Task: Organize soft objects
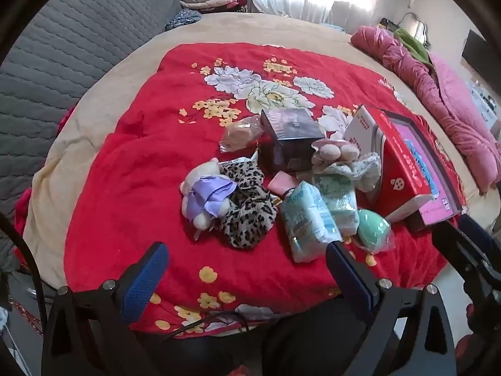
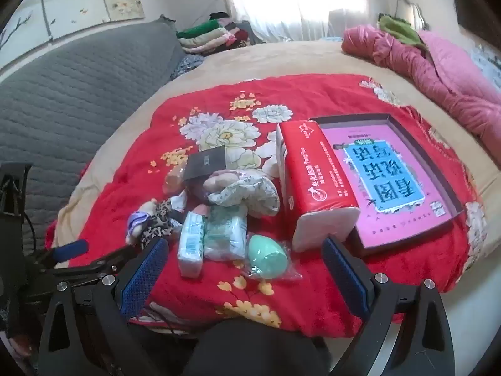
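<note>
— So, from the left, what lies on the red floral blanket [image 1: 131, 188]?
— White plush toy [image 1: 200, 197], touching a leopard-print scrunchie [image 1: 247, 210]; then two tissue packs [image 1: 308, 219], a mint sponge [image 1: 372, 225], and the red tissue box [image 2: 313, 181] beside the open box [image 2: 394, 181].
— And the jaws?
— Left gripper [image 1: 247, 269] released, holding nothing. Right gripper [image 2: 244, 266] likewise spread, near the sponge.

A red blanket [image 1: 131, 188] with white and yellow flowers covers the beige bed [image 1: 103, 94]. On the blanket: a leopard-print scrunchie [image 1: 247, 206], left of it a cream plush toy [image 1: 203, 188] in lilac ribbon, right of it pale-blue tissue packs [image 1: 308, 219], a mint-green sponge [image 1: 372, 228], a red tissue box [image 2: 316, 178] and a pink-lined tray [image 2: 397, 185]. Gripper pads [image 1: 141, 282] are blue.
</note>
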Available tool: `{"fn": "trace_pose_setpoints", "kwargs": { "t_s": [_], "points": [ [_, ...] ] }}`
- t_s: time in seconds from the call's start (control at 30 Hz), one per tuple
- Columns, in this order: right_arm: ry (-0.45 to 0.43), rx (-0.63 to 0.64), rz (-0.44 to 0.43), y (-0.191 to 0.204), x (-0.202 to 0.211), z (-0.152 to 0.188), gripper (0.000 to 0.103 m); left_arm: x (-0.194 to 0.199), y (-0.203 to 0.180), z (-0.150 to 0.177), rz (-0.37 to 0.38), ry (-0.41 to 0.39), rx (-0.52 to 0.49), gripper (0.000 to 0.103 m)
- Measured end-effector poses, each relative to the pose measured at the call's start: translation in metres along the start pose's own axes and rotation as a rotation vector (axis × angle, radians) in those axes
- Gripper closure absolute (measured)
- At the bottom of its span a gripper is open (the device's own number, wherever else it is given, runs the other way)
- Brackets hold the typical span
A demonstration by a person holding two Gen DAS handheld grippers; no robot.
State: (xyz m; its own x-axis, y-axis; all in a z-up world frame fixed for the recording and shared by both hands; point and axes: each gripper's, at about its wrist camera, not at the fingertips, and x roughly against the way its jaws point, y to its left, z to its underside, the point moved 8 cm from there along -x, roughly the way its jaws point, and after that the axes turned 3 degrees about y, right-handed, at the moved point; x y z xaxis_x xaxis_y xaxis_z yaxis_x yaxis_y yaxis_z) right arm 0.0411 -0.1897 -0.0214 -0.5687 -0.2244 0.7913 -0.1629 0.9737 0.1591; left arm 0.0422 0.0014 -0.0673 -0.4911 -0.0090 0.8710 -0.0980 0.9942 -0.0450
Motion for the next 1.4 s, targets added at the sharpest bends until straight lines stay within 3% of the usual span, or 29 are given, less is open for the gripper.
{"fn": "trace_pose_setpoints", "kwargs": {
  "t_s": [0.1, 0.17, 1.4],
  "points": [
    [0.024, -0.001, 0.03, -0.006, -0.004, 0.002, 0.005, 0.004, 0.001, 0.002, -0.009, -0.002, -0.009, 0.002],
    [-0.012, 0.029, 0.075, -0.002, 0.003, 0.003, 0.005, 0.004, 0.001, 0.002, 0.0, 0.022, -0.014, 0.002],
    [-0.043, 0.038, 0.09, 0.001, 0.009, 0.004, 0.005, 0.015, -0.005, 0.001, -0.001, -0.008, -0.026, 0.002]
  ]
}}
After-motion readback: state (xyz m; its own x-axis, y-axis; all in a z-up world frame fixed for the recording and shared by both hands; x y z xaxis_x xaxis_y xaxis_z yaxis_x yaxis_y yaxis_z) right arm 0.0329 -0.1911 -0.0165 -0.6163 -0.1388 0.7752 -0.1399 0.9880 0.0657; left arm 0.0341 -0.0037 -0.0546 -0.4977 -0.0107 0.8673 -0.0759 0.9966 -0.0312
